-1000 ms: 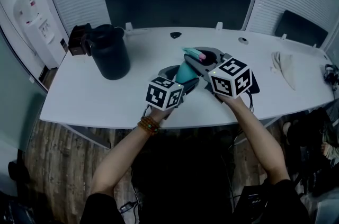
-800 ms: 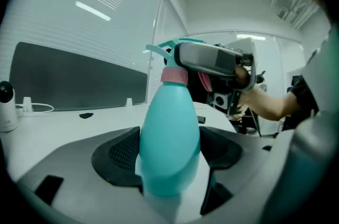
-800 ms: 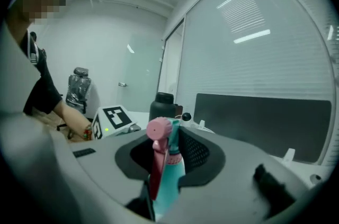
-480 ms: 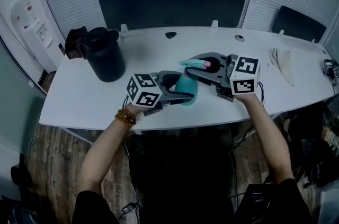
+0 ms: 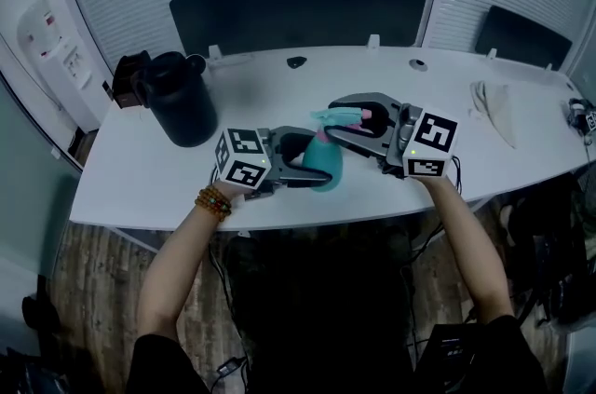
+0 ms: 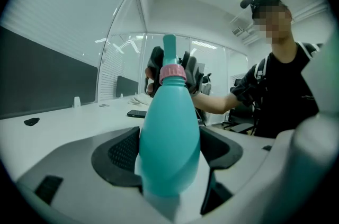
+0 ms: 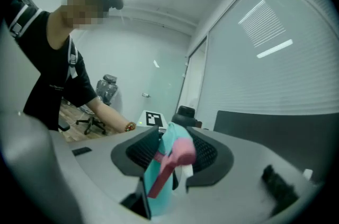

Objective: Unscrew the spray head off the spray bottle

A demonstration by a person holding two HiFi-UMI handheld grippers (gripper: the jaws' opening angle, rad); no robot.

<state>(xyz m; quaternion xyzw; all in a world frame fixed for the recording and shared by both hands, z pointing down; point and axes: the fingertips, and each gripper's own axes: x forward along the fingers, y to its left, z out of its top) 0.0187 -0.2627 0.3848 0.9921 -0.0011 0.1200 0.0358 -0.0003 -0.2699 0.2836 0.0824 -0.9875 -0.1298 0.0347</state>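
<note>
A teal spray bottle (image 5: 324, 163) is held above the white table (image 5: 140, 169), with my left gripper (image 5: 321, 165) shut on its lower body. In the left gripper view the bottle (image 6: 169, 133) stands between both pads, and its pink collar (image 6: 172, 72) and neck rise above them. The spray head (image 5: 341, 115), teal with a pink trigger, lies between the jaws of my right gripper (image 5: 333, 117). Those jaws are opening. In the right gripper view the spray head (image 7: 170, 162) sits between the dark pads, which no longer clamp it firmly.
A black jug (image 5: 182, 99) stands at the table's left, beside a dark box. A crumpled cloth (image 5: 494, 113) lies at the far right. A small black object (image 5: 296, 61) is near the back edge. A dark phone (image 6: 139, 113) lies on the table.
Both grippers have spread apart: the left one moved left with the bottle, and the right one swung right. The bottle now stands more upright between them.
</note>
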